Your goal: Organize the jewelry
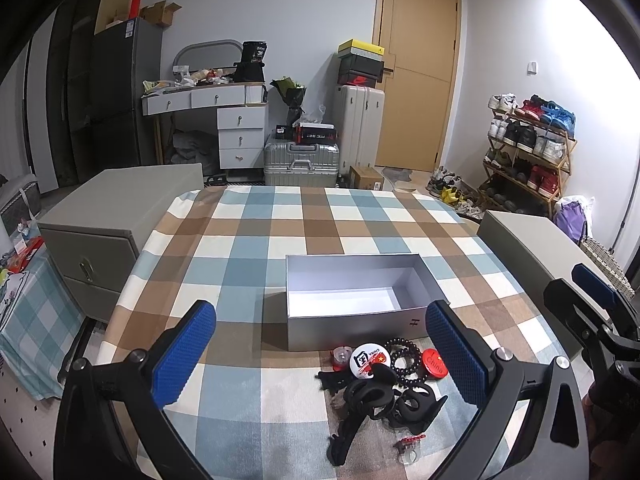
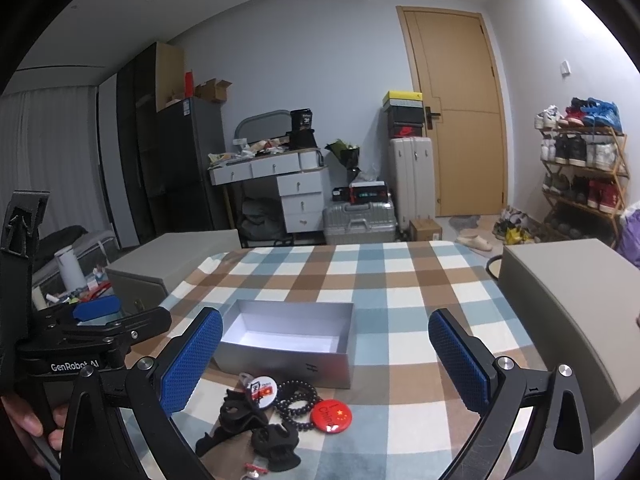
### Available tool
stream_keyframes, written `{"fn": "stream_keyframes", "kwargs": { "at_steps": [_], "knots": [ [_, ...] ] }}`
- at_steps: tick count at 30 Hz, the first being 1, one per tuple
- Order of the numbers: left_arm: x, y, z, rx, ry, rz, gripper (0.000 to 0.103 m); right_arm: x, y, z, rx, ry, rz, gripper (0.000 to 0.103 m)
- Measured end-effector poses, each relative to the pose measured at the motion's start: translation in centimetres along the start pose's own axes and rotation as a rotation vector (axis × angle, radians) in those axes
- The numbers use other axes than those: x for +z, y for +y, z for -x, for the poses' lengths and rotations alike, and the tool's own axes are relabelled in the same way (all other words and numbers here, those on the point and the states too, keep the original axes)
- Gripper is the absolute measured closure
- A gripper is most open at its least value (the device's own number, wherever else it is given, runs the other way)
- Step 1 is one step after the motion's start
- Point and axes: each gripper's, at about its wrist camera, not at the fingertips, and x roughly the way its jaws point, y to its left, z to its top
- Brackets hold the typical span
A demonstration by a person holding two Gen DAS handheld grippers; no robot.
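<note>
Two grippers, left (image 1: pixel 320 360) and right (image 2: pixel 326 360), wide open, empty; take beads (image 1: pixel 406 360) first, perhaps tangled, into far box (image 1: pixel 352 330).

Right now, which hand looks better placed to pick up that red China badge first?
Probably the left: its open left gripper already frames the pile, with the red badge beside one finger. The right gripper is also open but centred farther from it.

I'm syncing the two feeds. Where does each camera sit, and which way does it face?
Left wrist: on the left gripper, open, above the accessory pile, facing the silver box and door; the right gripper shows at the right edge.
Right wrist: on the right gripper, open, facing the silver box from its right; the left gripper and a hand show at left.
Shared: box, bead bracelet, red badge.
</note>
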Motion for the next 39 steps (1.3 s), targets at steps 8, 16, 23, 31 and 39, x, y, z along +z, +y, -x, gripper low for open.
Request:
{"fn": "stream_keyframes", "kwargs": {
  "at_steps": [8,16,23,31,39],
  "knots": [
    [-0.4,0.1,-0.2,-0.009,0.009,0.005,0.001,-0.3,0.0,-0.3,-0.007,0.002,-0.004,0.000],
    [-1.3,0.5,-1.3,-0.084,0.066,0.012,0.001,-1.1,-0.6,-1.0,-0.016,0.020,-0.017,0.000],
    [-3.1,0.4,-3.7,-0.172,0.185,0.007,0.001,-2.0,-1.6,-2.2,-0.027,0.050,-0.034,0.000],
    [-4.4,0.0,-5.7,-0.245,0.288,0.001,0.002,-3.2,-2.7,-3.9,-0.024,0.100,-0.060,0.000],
    [-5.0,-0.4,-7.0,-0.317,0.370,-0.011,0.022,-3.9,-3.5,-5.1,-0.010,0.136,-0.079,0.000]
  ]
}}
